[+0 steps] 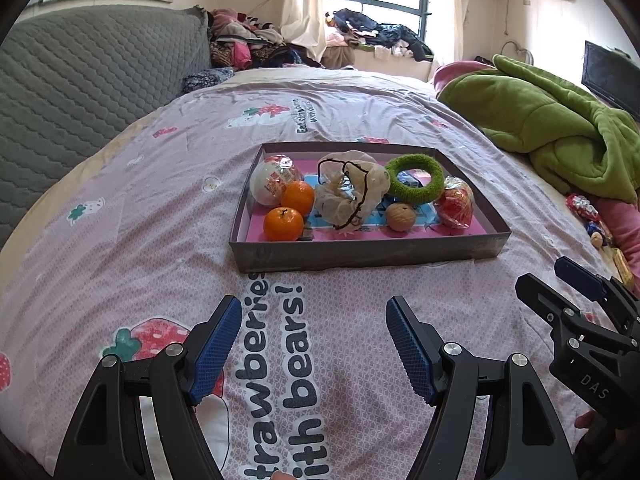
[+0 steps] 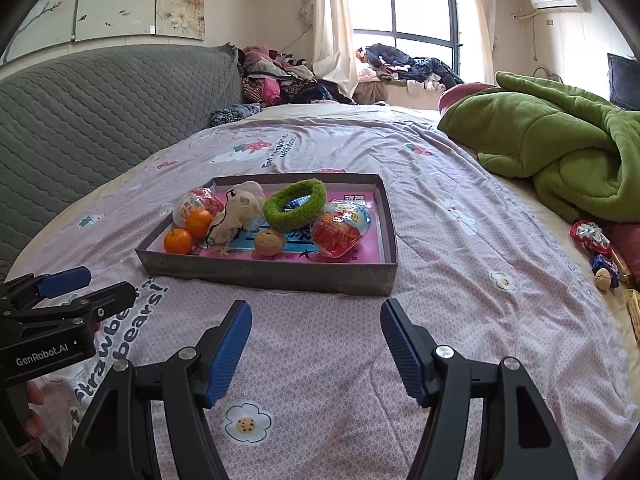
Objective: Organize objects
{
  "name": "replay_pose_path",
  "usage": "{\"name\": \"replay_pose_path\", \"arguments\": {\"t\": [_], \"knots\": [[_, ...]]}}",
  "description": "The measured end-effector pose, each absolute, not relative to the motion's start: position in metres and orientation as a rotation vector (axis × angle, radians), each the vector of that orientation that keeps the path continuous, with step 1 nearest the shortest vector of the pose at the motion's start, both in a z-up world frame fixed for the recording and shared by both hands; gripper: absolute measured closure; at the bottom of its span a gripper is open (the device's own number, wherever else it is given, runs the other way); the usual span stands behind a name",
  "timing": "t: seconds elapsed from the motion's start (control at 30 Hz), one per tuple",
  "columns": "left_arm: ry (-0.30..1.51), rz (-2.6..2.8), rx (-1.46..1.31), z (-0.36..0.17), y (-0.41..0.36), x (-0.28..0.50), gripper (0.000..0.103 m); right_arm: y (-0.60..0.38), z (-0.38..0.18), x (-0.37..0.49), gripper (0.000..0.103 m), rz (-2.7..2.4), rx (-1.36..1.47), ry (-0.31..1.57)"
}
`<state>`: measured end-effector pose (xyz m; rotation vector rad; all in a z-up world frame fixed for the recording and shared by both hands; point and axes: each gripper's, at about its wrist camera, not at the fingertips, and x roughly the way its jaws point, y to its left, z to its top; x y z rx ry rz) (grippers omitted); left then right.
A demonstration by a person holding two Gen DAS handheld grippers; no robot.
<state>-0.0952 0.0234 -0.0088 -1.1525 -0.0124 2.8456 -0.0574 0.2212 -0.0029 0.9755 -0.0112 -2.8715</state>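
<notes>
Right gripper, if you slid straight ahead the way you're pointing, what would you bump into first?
Probably the near wall of the grey box. The right gripper is open above the bedsheet and aimed at that wall, with only sheet between. The walnut sits just behind it. Depth is hard to judge here.

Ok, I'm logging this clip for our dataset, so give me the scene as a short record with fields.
surface: bed sheet printed with strawberries
container: shallow grey box
in box: two oranges, walnut, green ring, mesh bag, two wrapped egg-shaped toys
outside box: loose wrapped snacks near the green blanket
left gripper: open, empty, short of the box
right gripper: open, empty, short of the box
</notes>
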Motion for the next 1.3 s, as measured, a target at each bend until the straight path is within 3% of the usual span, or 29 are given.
{"name": "replay_pose_path", "arguments": {"t": [1.3], "knots": [[-0.021,2.885,-1.164,-0.044,0.013,-0.103,0.027,0.235,-0.034,-0.06,0.037,-2.892,1.037,-0.073]]}}
